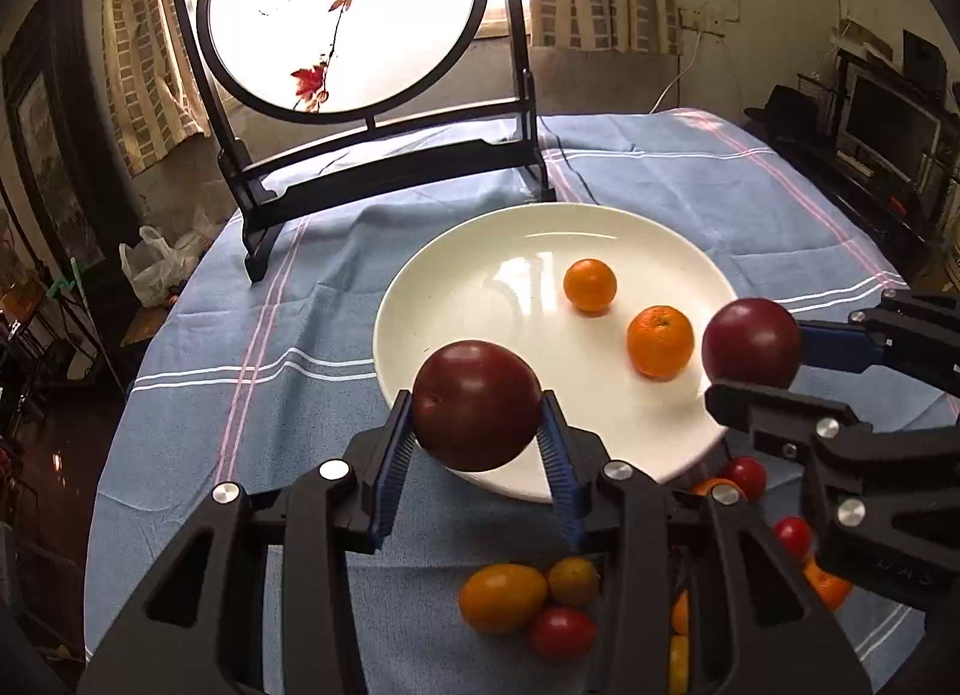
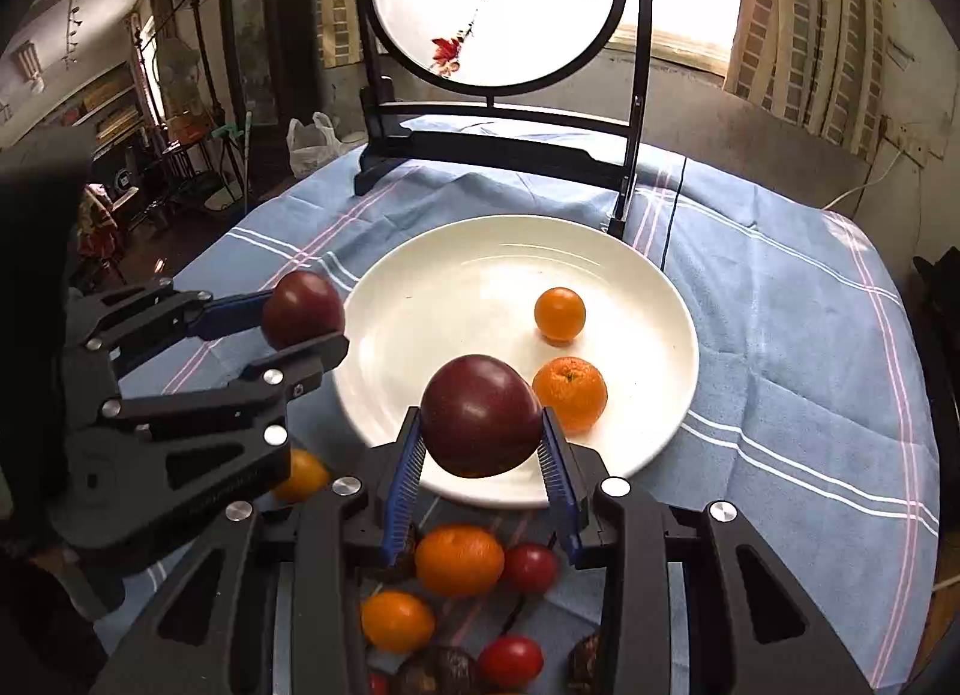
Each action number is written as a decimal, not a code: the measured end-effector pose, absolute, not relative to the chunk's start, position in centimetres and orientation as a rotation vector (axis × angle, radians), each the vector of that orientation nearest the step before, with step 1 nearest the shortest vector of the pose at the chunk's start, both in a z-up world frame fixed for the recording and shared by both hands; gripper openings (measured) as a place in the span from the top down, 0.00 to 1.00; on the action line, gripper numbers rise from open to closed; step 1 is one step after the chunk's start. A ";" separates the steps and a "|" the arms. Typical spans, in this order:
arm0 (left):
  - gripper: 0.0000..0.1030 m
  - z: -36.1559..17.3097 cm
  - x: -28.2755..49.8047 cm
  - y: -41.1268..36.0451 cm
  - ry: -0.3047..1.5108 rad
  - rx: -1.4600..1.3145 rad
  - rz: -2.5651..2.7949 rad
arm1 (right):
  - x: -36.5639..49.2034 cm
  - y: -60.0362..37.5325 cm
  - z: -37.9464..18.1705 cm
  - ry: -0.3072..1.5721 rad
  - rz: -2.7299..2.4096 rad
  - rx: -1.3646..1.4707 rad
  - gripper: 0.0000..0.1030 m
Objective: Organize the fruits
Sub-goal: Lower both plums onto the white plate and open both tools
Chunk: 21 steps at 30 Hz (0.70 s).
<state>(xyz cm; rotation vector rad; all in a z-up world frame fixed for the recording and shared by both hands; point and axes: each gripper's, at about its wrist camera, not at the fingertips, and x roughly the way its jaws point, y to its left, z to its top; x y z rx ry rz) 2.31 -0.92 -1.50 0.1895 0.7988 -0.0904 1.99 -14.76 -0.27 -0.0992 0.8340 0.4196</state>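
Plate's (image 1: 456, 251) left half seemingly free

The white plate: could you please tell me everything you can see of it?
The plate is round, shallow, glossy white, ceramic by its look. It lies flat on the blue cloth before the screen stand. Two oranges rest on its right half. Nothing else touches it.

A glossy white glazed plate (image 1: 480, 275) sits on matt, woven blue cloth (image 1: 240, 395), beside smooth-skinned dark plums (image 1: 477, 404) and dimpled-peel oranges (image 1: 660, 341).
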 end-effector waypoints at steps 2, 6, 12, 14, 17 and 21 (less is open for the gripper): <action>0.61 -2.3 3.3 -0.8 0.820 0.191 -0.071 | 3.6 -14.4 -1.3 0.864 0.408 -0.082 0.63; 0.61 -3.5 4.7 -0.9 0.842 0.224 -0.059 | 5.8 -13.4 -3.0 0.910 0.388 -0.089 0.63; 0.59 -5.0 6.6 -0.8 0.879 0.224 -0.048 | 7.5 -12.5 -4.5 0.945 0.361 -0.107 0.61; 0.50 -5.2 6.8 -0.5 0.868 0.222 -0.031 | 7.4 -12.6 -4.0 0.923 0.345 -0.118 0.56; 0.41 -4.8 6.2 0.0 0.847 0.203 -0.026 | 6.6 -13.8 -3.1 0.903 0.342 -0.069 0.43; 0.34 -3.3 2.9 0.2 0.774 0.217 -0.005 | 2.2 -15.5 -1.6 0.828 0.317 -0.085 0.38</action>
